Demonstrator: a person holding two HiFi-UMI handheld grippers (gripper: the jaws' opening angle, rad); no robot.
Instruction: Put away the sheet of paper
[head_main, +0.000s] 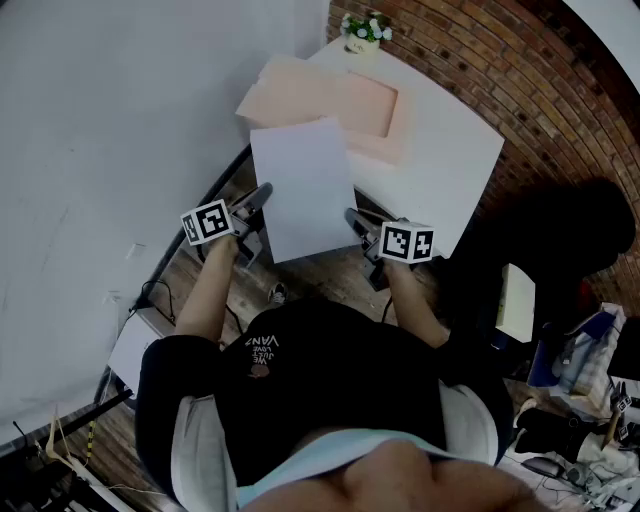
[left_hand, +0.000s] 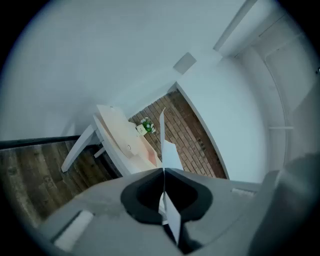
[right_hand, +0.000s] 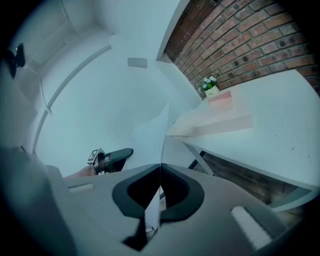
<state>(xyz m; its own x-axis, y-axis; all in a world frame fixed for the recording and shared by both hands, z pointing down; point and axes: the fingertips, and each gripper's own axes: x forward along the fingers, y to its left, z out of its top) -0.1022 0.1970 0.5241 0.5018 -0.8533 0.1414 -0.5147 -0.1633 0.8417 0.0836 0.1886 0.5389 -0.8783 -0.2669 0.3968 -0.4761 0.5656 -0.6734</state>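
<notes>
A white sheet of paper (head_main: 305, 185) hangs in the air between both grippers, its far edge over the near end of the white table (head_main: 455, 165). My left gripper (head_main: 262, 196) is shut on the sheet's left edge, and my right gripper (head_main: 352, 216) is shut on its right edge. In the left gripper view the sheet (left_hand: 170, 155) runs edge-on through the closed jaws of the gripper (left_hand: 163, 172). The right gripper view shows the sheet (right_hand: 150, 135) pinched in the gripper (right_hand: 160, 167), with the left gripper (right_hand: 112, 157) across from it. A pink open folder (head_main: 345, 105) lies on the table behind the sheet.
A small potted plant (head_main: 365, 30) stands at the table's far end against the brick wall (head_main: 520, 70). A white wall (head_main: 110, 120) runs along the left. Bags and clutter (head_main: 585, 380) fill the floor at the right. A white box (head_main: 130, 350) sits low at the left.
</notes>
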